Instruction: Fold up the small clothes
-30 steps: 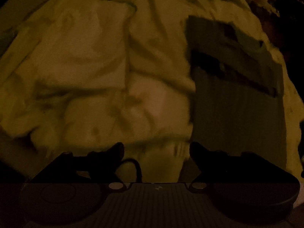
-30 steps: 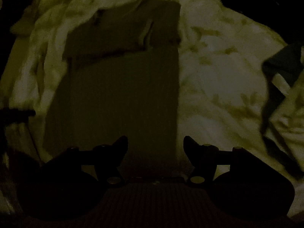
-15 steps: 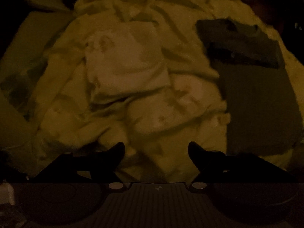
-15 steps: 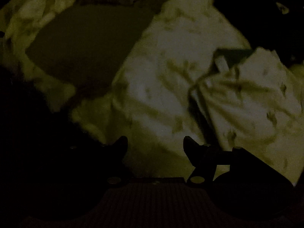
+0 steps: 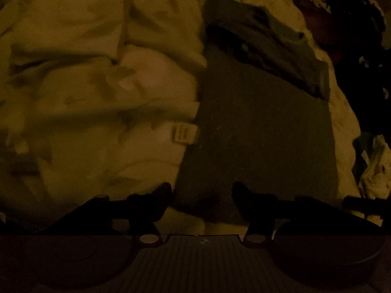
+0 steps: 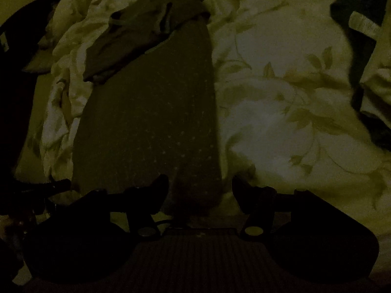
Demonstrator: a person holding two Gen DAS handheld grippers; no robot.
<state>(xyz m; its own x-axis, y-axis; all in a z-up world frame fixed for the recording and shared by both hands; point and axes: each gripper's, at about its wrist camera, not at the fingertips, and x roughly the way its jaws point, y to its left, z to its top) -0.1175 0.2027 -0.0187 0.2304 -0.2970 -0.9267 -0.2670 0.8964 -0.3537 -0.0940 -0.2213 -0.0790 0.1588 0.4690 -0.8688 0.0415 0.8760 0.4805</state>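
The scene is very dim. A dark ribbed garment (image 5: pixel 264 127) lies flat on a pale floral bedcover (image 5: pixel 85 112), its far end folded over in a band (image 5: pixel 266 46). My left gripper (image 5: pixel 201 191) is open, its jaws on either side of the garment's near left corner. In the right wrist view the same garment (image 6: pixel 151 122) runs away from me, with the folded band (image 6: pixel 146 31) at its far end. My right gripper (image 6: pixel 200 185) is open over the garment's near right corner. Neither gripper holds cloth.
A white care label (image 5: pixel 184 134) sticks out at the garment's left edge. A dark heap of other clothes (image 5: pixel 354 48) lies at the right. Another pale patterned piece with a dark one under it (image 6: pixel 366 73) lies at the far right.
Both grippers have swung back to the dark garment and come in low at its near edge, the left at the left corner, the right at the right corner. Both jaws stayed open.
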